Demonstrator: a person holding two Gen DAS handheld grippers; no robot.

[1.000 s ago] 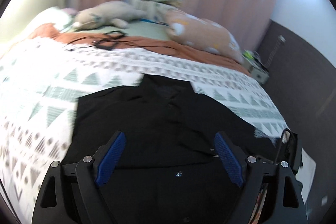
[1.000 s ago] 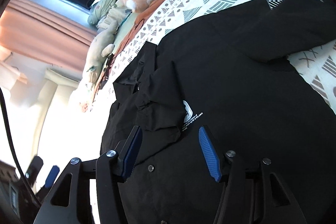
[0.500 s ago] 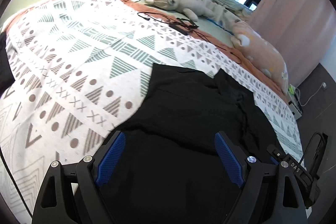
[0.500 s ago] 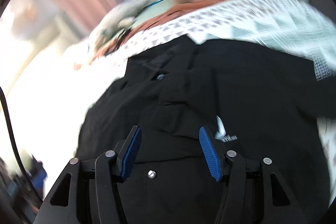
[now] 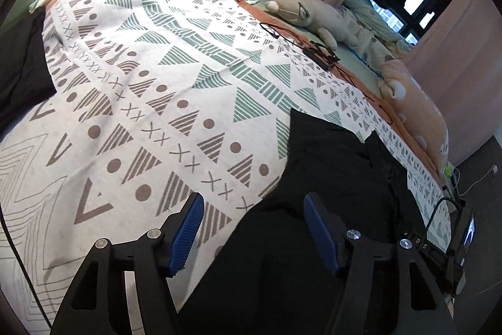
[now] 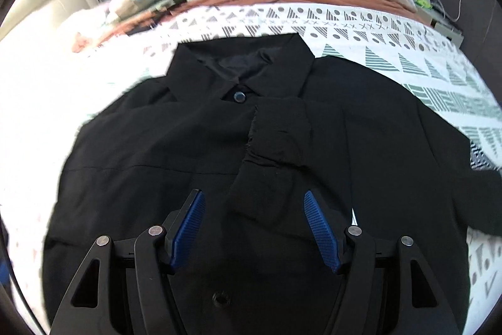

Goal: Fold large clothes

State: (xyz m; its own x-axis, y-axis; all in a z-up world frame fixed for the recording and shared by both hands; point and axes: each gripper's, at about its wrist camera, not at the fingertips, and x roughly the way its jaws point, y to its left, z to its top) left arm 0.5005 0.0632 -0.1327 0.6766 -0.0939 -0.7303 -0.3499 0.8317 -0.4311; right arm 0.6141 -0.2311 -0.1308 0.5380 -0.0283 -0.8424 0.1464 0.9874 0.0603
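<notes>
A black shirt (image 6: 188, 146) lies spread on the bed's patterned blanket (image 5: 150, 77), collar toward 12 o'clock in the right wrist view, one cuff (image 6: 279, 134) folded across its chest. Right tongs (image 6: 254, 225) hover over it, spread wide, holding nothing. Left tongs (image 5: 252, 225) gape empty above the shirt's edge at 4 o'clock.

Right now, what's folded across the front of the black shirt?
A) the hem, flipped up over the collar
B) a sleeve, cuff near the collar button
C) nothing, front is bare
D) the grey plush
B: in the right wrist view a sleeve lies over the shirt front, its cuff ending just below the collar button; both the right gripper and the left gripper are open, holding nothing.
</notes>
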